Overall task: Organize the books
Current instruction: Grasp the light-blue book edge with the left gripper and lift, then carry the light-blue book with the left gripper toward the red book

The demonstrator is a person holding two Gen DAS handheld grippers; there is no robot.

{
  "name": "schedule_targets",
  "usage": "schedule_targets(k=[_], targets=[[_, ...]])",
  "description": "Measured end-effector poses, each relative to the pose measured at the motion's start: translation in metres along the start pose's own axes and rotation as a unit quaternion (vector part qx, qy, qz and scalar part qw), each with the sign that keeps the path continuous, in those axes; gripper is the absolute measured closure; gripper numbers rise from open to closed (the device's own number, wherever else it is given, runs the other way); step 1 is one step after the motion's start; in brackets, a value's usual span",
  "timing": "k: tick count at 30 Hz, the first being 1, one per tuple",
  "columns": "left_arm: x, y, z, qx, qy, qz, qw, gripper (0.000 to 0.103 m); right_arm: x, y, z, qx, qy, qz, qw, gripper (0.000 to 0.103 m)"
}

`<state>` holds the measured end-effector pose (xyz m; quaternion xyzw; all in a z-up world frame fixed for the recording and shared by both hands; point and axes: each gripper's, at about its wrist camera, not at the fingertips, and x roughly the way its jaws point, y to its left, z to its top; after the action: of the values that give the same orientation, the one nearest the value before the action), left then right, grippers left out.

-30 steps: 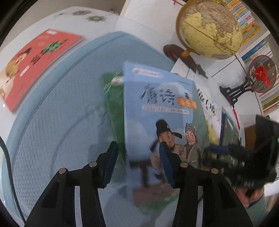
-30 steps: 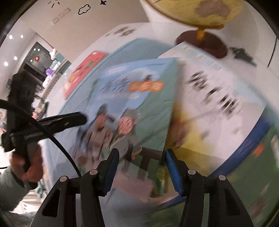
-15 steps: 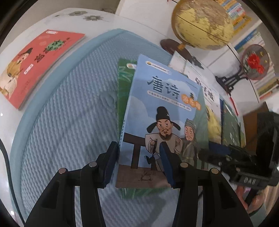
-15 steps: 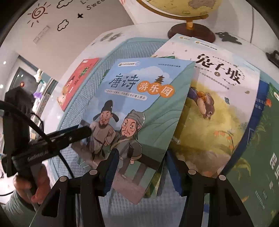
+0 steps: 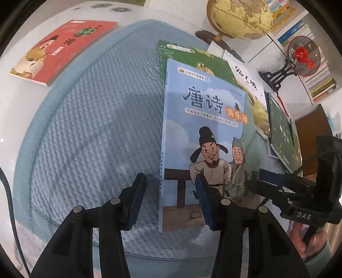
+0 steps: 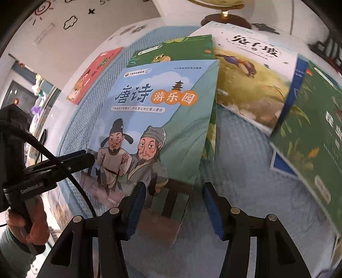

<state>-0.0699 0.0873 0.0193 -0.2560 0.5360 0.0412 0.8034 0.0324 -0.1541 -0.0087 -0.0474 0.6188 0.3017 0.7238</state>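
Blue poetry book now squared up on the green one, both tongs apart

The blue book [image 5: 205, 136] has swung from a slant a second ago to lie nearly straight on the green book [image 5: 192, 57], which shows along its top and left edges, both on the quilted blue mat [image 5: 89, 128] on the white surface [image 5: 132, 12]. The left tongs [image 5: 171, 198] stand apart over its lower left corner, spine edge between the jaws, no pad pressing. The right tongs [image 6: 174, 208] straddle its lower right corner, jaws just closing a little yet clear of the cover. The stack looks begun. Still loose: the red book [image 5: 62, 51] well apart at the mat's far left, the rabbit book [image 6: 252, 72] and another green book [image 6: 310, 132] overlapping at right. The globe [image 5: 239, 17] crowds the back corner.
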Motion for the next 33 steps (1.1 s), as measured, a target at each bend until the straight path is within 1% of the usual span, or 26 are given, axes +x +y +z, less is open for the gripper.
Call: schedule_targets(k=[1, 3, 4, 5, 6, 8, 10, 11, 13, 14, 16, 18, 20, 21, 22, 23, 24, 25, 27, 28, 29, 30, 31, 32, 33], targets=[[0.001, -0.002, 0.000, 0.007, -0.003, 0.001, 1.0000, 0.058, 0.001, 0.001, -0.003, 0.005, -0.002, 0.002, 1.000, 0.053], [0.003, -0.010, 0.002, 0.024, -0.002, -0.001, 0.9997, 0.058, 0.004, 0.006, -0.006, 0.005, -0.008, -0.010, 1.000, 0.054], [0.001, -0.012, 0.003, 0.026, 0.000, -0.015, 0.9995, 0.059, 0.005, 0.009, -0.008, 0.003, -0.011, -0.013, 1.000, 0.054], [-0.004, -0.011, 0.001, 0.024, -0.004, -0.020, 0.9995, 0.059, 0.005, 0.010, -0.008, 0.004, -0.014, -0.016, 1.000, 0.054], [-0.011, -0.011, 0.000, 0.022, -0.012, -0.034, 0.9991, 0.059, 0.003, 0.005, -0.011, 0.008, -0.016, -0.014, 1.000, 0.054], [-0.029, -0.009, 0.001, 0.017, -0.029, -0.085, 0.9958, 0.059, 0.003, 0.001, -0.011, 0.026, -0.021, 0.001, 0.999, 0.054], [-0.043, -0.007, 0.002, 0.005, -0.038, -0.135, 0.9901, 0.060, 0.002, -0.007, -0.011, 0.046, -0.025, 0.023, 0.998, 0.054], [-0.046, -0.007, 0.003, 0.004, -0.040, -0.145, 0.9886, 0.062, 0.002, -0.009, -0.010, 0.052, -0.026, 0.028, 0.998, 0.054], [-0.047, -0.007, 0.003, 0.009, -0.041, -0.147, 0.9882, 0.073, 0.001, -0.012, -0.011, 0.064, -0.030, 0.040, 0.997, 0.053], [-0.042, -0.007, 0.002, 0.017, -0.039, -0.134, 0.9900, 0.076, 0.000, -0.013, -0.013, 0.067, -0.031, 0.042, 0.996, 0.053], [-0.035, -0.001, 0.001, 0.015, -0.038, -0.114, 0.9926, 0.082, 0.000, -0.015, -0.014, 0.072, -0.037, 0.046, 0.996, 0.052], [-0.024, 0.009, 0.000, -0.005, -0.027, -0.111, 0.9934, 0.082, -0.002, -0.017, -0.017, 0.072, -0.041, 0.045, 0.996, 0.052], [-0.021, 0.019, -0.003, -0.025, -0.023, -0.124, 0.9917, 0.082, -0.001, -0.016, -0.018, 0.072, -0.044, 0.043, 0.995, 0.051], [-0.022, 0.022, -0.004, -0.034, -0.021, -0.134, 0.9901, 0.082, 0.000, -0.015, -0.018, 0.073, -0.047, 0.044, 0.995, 0.049], [-0.023, 0.023, -0.003, -0.045, -0.022, -0.151, 0.9873, 0.082, -0.001, -0.014, -0.018, 0.073, -0.050, 0.044, 0.995, 0.047], [-0.030, 0.024, -0.003, -0.056, -0.027, -0.177, 0.9823, 0.082, -0.002, -0.015, -0.022, 0.073, -0.053, 0.043, 0.995, 0.045], [-0.036, 0.023, -0.003, -0.060, -0.032, -0.197, 0.9781, 0.082, -0.002, -0.014, -0.024, 0.073, -0.055, 0.042, 0.995, 0.044], [-0.041, 0.019, -0.001, -0.059, -0.037, -0.209, 0.9755, 0.082, -0.003, -0.014, -0.025, 0.072, -0.056, 0.040, 0.995, 0.044], [-0.044, 0.011, 0.000, -0.044, -0.043, -0.211, 0.9756, 0.082, -0.002, -0.013, -0.024, 0.078, -0.060, 0.041, 0.994, 0.044], [-0.040, 0.008, 0.001, -0.033, -0.042, -0.200, 0.9783, 0.082, -0.001, -0.013, -0.023, 0.083, -0.062, 0.045, 0.994, 0.043], [-0.030, 0.008, 0.002, -0.028, -0.035, -0.182, 0.9823, 0.082, -0.001, -0.016, -0.024, 0.092, -0.066, 0.055, 0.992, 0.042], [-0.019, 0.012, 0.003, -0.037, -0.025, -0.175, 0.9836, 0.082, -0.002, -0.020, -0.026, 0.101, -0.069, 0.064, 0.990, 0.042], [-0.009, 0.017, 0.005, -0.055, -0.015, -0.181, 0.9819, 0.082, -0.003, -0.023, -0.028, 0.110, -0.071, 0.073, 0.989, 0.042], [-0.002, 0.021, 0.007, -0.071, -0.008, -0.197, 0.9779, 0.083, -0.003, -0.024, -0.028, 0.114, -0.071, 0.077, 0.988, 0.042], [0.003, 0.020, 0.007, -0.076, -0.005, -0.204, 0.9760, 0.084, -0.003, -0.024, -0.028, 0.116, -0.072, 0.079, 0.988, 0.042]])
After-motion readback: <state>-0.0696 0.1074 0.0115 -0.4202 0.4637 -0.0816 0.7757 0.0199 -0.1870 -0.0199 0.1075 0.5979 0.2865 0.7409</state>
